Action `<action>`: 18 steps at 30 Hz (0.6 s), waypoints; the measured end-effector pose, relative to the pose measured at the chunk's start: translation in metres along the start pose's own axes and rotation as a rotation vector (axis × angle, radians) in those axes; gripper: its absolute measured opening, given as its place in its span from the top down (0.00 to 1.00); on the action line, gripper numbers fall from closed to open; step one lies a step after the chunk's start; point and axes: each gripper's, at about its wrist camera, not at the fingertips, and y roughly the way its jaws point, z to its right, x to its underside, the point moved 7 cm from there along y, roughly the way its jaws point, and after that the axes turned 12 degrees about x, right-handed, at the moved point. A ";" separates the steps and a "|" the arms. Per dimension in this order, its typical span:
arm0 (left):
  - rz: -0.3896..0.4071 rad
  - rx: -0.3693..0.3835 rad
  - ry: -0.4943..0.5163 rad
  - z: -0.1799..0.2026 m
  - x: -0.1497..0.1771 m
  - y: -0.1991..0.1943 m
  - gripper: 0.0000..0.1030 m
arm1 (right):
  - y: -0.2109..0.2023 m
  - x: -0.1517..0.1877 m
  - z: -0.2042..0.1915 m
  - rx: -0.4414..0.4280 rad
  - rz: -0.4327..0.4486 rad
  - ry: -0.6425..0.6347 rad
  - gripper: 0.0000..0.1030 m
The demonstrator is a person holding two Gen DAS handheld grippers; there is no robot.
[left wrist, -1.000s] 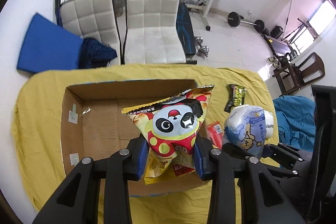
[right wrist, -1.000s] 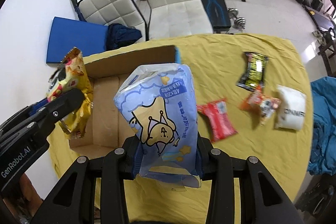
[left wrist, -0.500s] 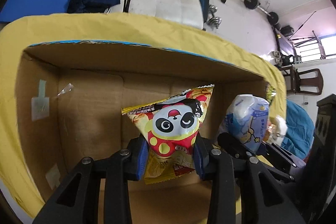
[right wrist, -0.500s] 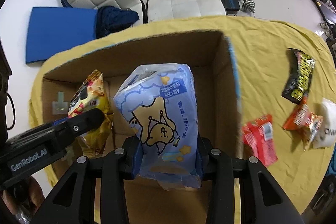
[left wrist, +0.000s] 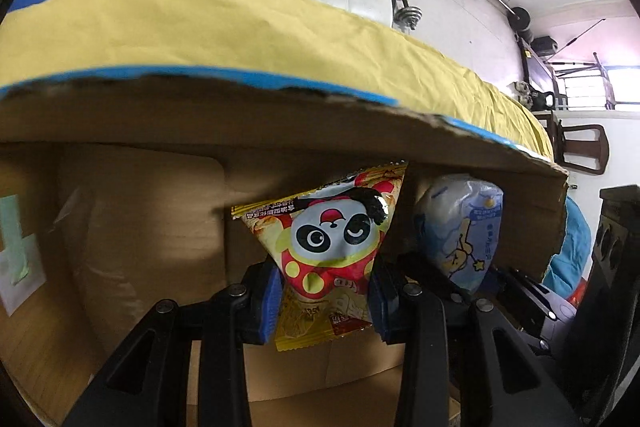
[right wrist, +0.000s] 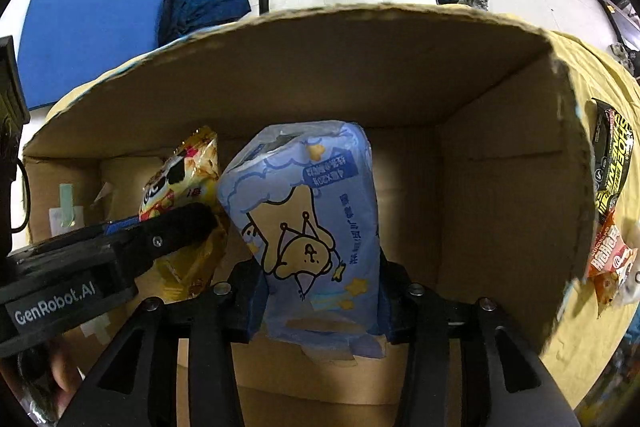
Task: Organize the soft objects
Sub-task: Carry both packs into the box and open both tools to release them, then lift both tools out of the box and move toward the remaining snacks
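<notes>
A yellow-covered worktop (right wrist: 576,339) carries the cardboard box (right wrist: 500,187), whose walls hide most of its floor and cut off the loose packets (right wrist: 610,247) lying outside. Both grippers have sunk deeper into it than half a second ago: the left gripper (left wrist: 326,301) clamps the panda snack bag (left wrist: 332,235), the right gripper (right wrist: 320,301) clamps the blue tissue pack (right wrist: 312,227), side by side. "GenRobot.AI" reads on the left gripper's body; the packs' print is too small to read.
</notes>
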 end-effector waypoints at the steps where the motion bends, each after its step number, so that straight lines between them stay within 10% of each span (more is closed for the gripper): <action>1: -0.005 0.002 -0.007 -0.001 0.001 0.001 0.67 | 0.002 -0.002 -0.001 0.001 0.001 0.001 0.53; 11: 0.007 -0.083 0.018 0.004 0.005 -0.009 0.62 | 0.004 -0.003 -0.009 0.006 -0.004 -0.016 0.40; 18: 0.056 -0.198 0.084 0.014 0.015 -0.034 0.36 | -0.010 0.002 -0.009 0.010 0.005 -0.029 0.38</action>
